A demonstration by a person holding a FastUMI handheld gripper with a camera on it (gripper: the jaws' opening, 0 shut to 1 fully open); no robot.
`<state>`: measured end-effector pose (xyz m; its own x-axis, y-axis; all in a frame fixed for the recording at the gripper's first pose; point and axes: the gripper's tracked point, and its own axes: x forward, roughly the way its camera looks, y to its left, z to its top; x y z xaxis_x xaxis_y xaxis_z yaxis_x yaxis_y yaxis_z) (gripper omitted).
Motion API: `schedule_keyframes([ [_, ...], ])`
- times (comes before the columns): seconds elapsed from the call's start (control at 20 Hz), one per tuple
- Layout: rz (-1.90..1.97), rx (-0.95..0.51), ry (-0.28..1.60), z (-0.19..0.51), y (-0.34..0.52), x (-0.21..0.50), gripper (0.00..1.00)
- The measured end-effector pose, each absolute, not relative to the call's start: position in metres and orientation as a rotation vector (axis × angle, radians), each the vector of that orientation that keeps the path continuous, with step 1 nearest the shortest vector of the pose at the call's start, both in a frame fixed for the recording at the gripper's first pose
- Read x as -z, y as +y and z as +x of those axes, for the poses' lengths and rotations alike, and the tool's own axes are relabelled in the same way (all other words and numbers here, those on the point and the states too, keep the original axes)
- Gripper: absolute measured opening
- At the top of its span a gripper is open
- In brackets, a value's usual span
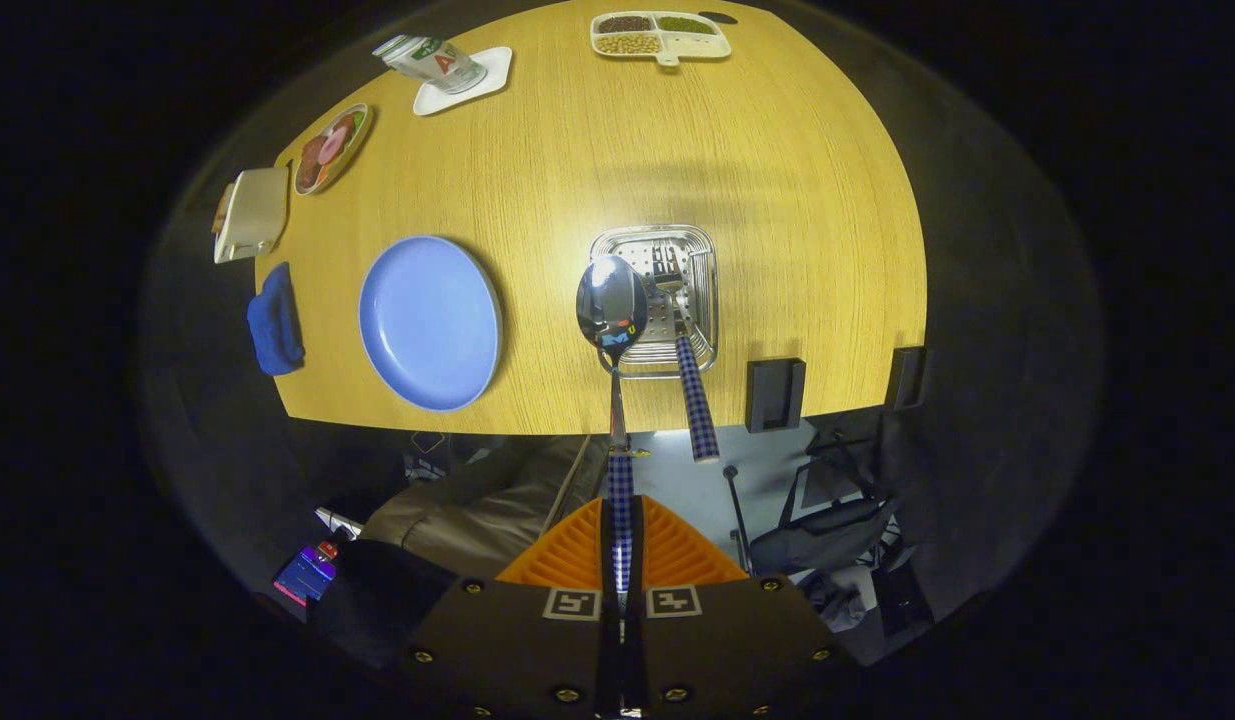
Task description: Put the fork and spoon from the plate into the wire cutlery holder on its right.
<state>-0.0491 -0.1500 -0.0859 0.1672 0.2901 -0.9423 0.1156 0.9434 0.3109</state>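
The gripper (617,545) squeezes the checked handle of a shiny metal spoon (611,305), whose bowl hangs over the edge of the square silver wire cutlery holder (703,250) on the yellow wooden desk (777,160), where a checked-handled fork (689,365) already stands, just right of the round blue plate (430,322).

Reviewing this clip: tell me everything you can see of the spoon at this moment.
The spoon has a shiny, mirror-like metal bowl and a slim metal neck running into a handle with a blue-and-white check pattern. The gripper is shut on that handle, both fingers pressing it. The spoon points straight ahead of the fingers, its bowl held over the near left edge of the wire cutlery holder, beside the fork already standing there.
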Motion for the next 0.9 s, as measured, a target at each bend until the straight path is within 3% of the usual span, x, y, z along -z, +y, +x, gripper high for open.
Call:
schedule_keyframes([
  [0.9,0.416,-0.107,1.613,-0.014,-0.152,0.111,0.03],
])
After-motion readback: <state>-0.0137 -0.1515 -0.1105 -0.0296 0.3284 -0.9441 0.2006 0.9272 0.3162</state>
